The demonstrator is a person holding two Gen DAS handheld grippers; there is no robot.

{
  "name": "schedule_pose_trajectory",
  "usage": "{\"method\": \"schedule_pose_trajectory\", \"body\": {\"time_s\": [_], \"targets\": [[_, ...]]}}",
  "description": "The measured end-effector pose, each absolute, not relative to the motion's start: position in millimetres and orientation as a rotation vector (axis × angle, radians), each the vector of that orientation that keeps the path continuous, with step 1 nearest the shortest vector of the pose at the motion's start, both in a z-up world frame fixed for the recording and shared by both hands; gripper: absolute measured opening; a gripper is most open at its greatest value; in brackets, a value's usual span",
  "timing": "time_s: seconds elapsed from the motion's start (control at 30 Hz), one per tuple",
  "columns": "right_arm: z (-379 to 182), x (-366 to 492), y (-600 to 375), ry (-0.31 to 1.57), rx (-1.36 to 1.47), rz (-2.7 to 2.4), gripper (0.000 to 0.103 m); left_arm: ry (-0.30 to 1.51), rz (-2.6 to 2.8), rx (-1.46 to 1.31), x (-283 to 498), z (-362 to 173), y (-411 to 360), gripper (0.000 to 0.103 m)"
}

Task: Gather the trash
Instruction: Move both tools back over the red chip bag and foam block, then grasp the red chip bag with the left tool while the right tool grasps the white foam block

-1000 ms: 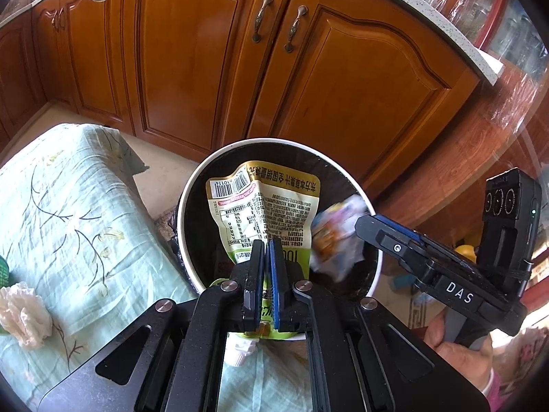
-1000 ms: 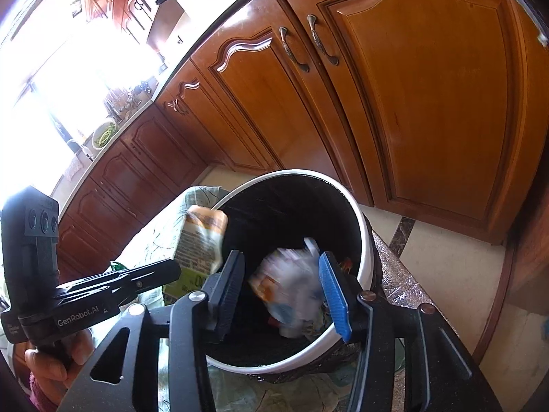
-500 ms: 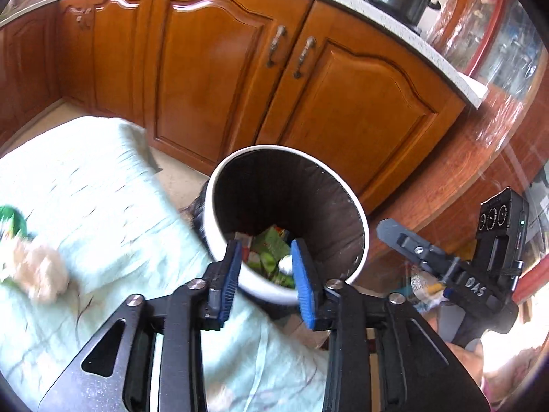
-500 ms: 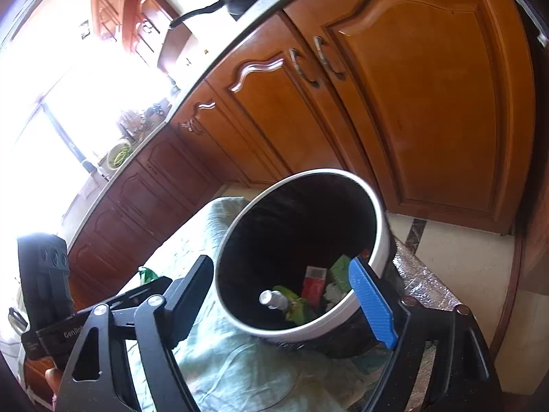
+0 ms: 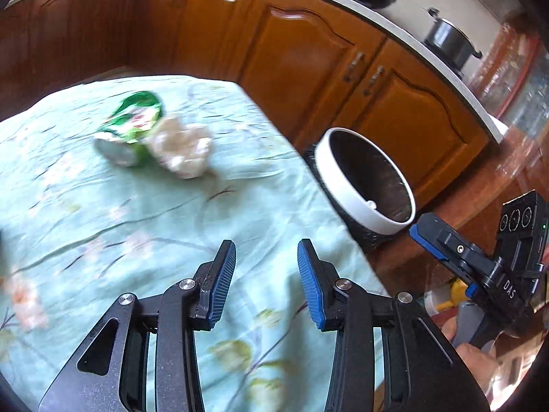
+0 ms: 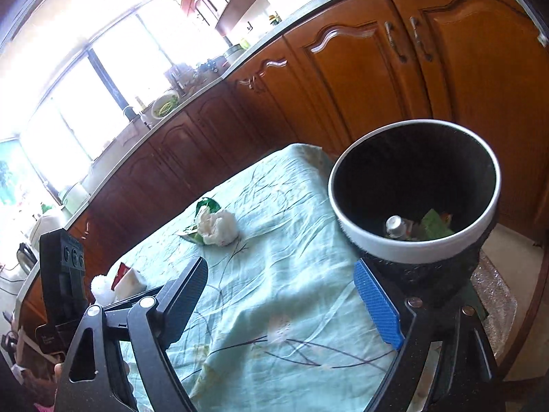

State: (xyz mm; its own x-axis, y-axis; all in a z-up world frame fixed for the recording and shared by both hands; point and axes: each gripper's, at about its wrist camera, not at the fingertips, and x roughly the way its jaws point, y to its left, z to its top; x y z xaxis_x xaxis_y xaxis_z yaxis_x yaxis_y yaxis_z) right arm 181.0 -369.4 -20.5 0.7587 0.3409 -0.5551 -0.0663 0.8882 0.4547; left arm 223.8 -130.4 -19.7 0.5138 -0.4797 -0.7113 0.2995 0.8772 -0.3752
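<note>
- Wooden kitchen cabinets (image 5: 302, 58) are seen behind a table spread with a pale green flowered cloth (image 5: 144, 226); a white-rimmed bin (image 6: 415, 240) stands at its right edge, some trash already inside.
- Remaining trash, a crumpled tissue (image 5: 183, 151) touching a green wrapper (image 5: 135, 118), lies far and left of the left gripper (image 5: 266, 274).
- Jaws of the left gripper have just been opening; nothing is between them.
- Jaws of the right gripper (image 6: 291, 305) have opened wide, empty; it is judged the farther from the tissue.

The tablecloth (image 6: 274, 274) is showing pale mint green with a branch-and-blossom print. The bin (image 6: 415, 247) is displaying a white rim and black interior. The wrapper (image 5: 135, 116) is appearing green.
</note>
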Motion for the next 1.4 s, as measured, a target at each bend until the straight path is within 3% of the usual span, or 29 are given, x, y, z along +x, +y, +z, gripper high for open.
{"method": "schedule_pose_trajectory", "body": {"time_s": [0.83, 1.1, 1.4], "targets": [[-30.5, 213.8, -199.7, 0.8, 0.3, 0.553, 0.088, 0.798, -0.12, -0.305, 189.8, -6.9, 67.0, 0.038], [-44.5, 230.0, -126.3, 0.869, 0.216, 0.677, 0.088, 0.776, 0.007, -0.313, 215.8, -5.4, 129.6, 0.039], [-58.0, 251.0, -86.5, 0.942, 0.237, 0.733, 0.088, 0.899, 0.026, -0.272, 265.0, -39.4, 154.7, 0.037]]}}
